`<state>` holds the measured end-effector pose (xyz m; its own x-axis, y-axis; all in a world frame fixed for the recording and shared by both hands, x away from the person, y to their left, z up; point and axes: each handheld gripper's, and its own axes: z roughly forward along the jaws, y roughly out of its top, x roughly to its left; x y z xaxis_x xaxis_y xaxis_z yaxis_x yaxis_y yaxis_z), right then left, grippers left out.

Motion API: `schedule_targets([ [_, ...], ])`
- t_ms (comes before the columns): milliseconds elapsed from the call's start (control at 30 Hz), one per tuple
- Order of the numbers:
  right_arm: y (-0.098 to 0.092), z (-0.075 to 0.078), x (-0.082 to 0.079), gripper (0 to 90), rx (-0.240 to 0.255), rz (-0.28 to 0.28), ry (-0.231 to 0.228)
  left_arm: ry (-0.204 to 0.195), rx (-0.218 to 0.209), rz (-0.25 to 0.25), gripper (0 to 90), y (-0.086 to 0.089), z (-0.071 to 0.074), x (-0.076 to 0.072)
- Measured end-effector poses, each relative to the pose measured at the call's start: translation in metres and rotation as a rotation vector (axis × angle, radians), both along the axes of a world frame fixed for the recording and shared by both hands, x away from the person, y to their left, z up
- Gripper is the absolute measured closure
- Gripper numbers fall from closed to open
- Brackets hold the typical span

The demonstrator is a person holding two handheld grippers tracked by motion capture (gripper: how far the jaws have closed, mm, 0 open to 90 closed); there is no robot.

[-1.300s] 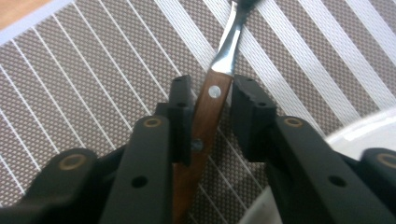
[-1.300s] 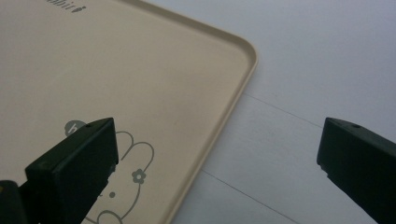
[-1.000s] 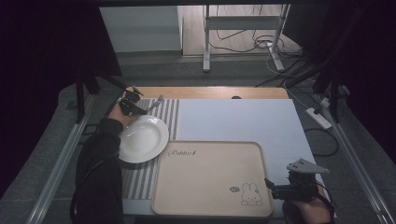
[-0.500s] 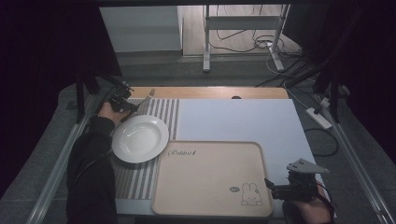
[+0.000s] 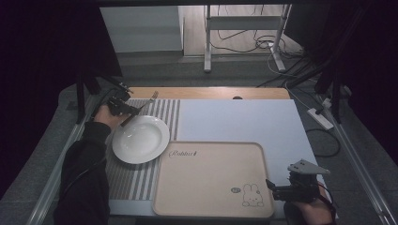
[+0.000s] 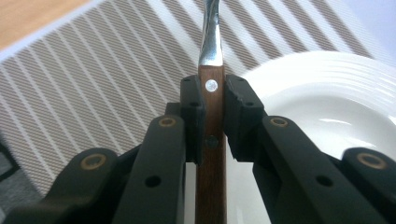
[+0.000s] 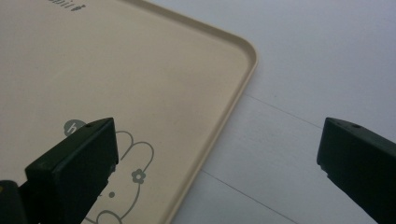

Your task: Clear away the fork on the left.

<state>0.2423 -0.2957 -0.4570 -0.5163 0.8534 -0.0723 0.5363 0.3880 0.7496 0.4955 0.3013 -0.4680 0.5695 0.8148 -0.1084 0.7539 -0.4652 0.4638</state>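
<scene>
A: Which step is this?

B: Laying the table, I'd judge. On the desk point(image 5: 234, 117) sit a striped mat point(image 5: 141, 178), a tray point(image 5: 211, 178) and a plate point(image 5: 140, 139). The left hand-held gripper point(image 5: 126, 110), near the far left corner, is clenched on a fork point(image 6: 211, 88) by its wooden handle.

A: Next?

B: Lowering it onto the mat beside the plate, then letting go.

A: The other?

B: The right hand-held gripper point(image 5: 274, 190) hangs released at the tray's near right corner.
</scene>
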Motion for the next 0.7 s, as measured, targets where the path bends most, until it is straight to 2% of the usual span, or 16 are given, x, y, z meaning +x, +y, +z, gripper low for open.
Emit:
schedule_targets([
  [133,0.000,0.000,0.000,0.0,-0.003,0.000,0.000,0.010,-0.020,-0.021,77.8,-0.006,0.002,-0.011],
  [700,0.002,0.000,-0.001,0.0,-0.020,0.005,-0.009,0.007,-0.060,-0.077,77.8,-0.033,0.003,-0.058],
])
